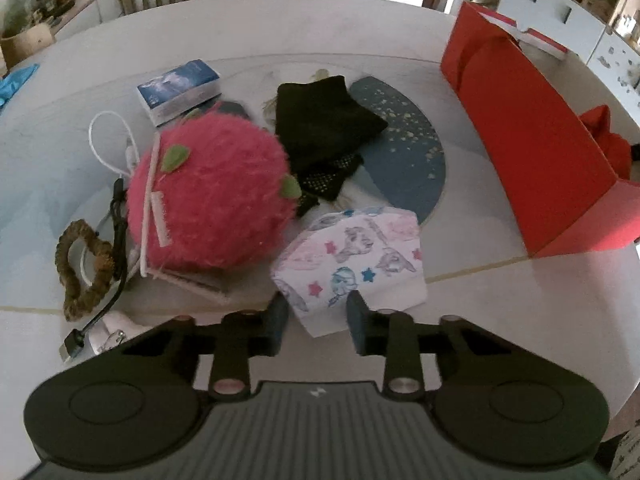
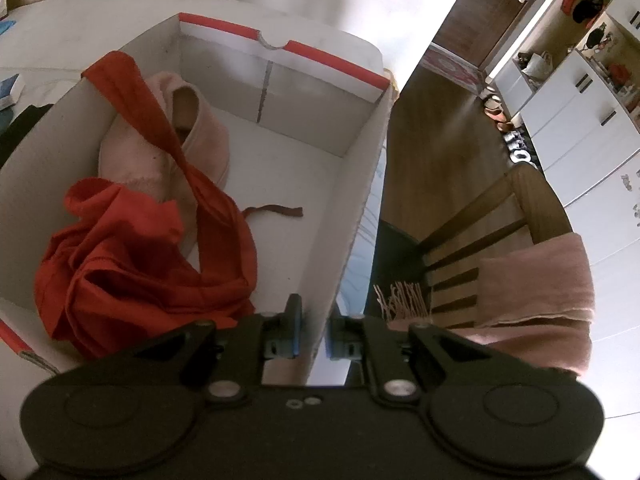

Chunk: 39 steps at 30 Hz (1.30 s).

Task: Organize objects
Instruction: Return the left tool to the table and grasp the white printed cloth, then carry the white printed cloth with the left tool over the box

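Observation:
In the left wrist view my left gripper is open, its fingers on either side of the near corner of a white face mask with cartoon prints. A fluffy pink strawberry toy lies to the left, a black cloth behind. The red box stands at the right. In the right wrist view my right gripper is shut on the box's right wall. Inside lie a red garment and a pink slipper.
A blue-white small box, white cord, braided brown ring, black cable and a blue starry mat lie on the white table. A wooden chair with a pink scarf stands right of the box.

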### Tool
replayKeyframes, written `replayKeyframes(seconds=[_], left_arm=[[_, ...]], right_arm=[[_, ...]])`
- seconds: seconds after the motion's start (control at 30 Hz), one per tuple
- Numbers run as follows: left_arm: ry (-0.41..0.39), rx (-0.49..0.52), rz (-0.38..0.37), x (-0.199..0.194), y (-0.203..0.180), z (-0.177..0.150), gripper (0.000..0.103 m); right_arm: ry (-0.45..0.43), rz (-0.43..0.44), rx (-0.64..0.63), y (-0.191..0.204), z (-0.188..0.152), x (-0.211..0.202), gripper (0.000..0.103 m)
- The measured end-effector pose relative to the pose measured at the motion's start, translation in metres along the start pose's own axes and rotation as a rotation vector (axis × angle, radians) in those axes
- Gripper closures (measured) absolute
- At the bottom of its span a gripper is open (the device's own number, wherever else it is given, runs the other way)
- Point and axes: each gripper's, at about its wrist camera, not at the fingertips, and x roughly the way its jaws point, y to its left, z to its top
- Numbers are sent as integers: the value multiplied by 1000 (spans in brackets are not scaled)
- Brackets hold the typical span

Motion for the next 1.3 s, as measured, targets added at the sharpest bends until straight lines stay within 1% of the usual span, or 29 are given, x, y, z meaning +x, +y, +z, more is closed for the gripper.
replayKeyframes(seconds=[0.03,0.1,0.13,0.2,0.37,0.47,0.63,0.73,0.8,0.93,1.07,1.2,1.3], left_arm=[[-12,1,-2,-2,1,0,94],[-31,1,-4,-7,3,-1,97],[-40,0,-18,-9,5,-1,100],[-67,-1,-41,-16,6,-1,102],[-160,52,-79,-47,0,7,103],[-200,76,-111,-64,-2,16,103],[-245,117,-154,-86,-9,35,103],[-268,155,-186,-99,-22,48,103],[-279,167,-222,-105,-30,59,103],[-308,175,-303,-118,-54,84,103],[-345,194,-353,-124,-85,109,103],[-367,238,-379,-121,-117,130,103],[-363,277,-390,-115,-142,142,103]], right_arm=[[0,-2,-1,0,0,0,93],[2,-7,-2,2,0,0,92],[3,-10,-2,2,1,0,92],[5,-16,-1,3,1,0,92],[9,-28,2,5,2,1,92],[11,-36,1,6,3,0,92],[9,-38,5,7,2,0,92],[7,-39,11,7,2,0,92],[8,-38,15,7,1,0,92],[11,-29,19,5,2,0,92],[14,-11,24,2,2,-1,93],[13,6,3,4,2,-1,93],[13,16,1,2,2,-1,93]])
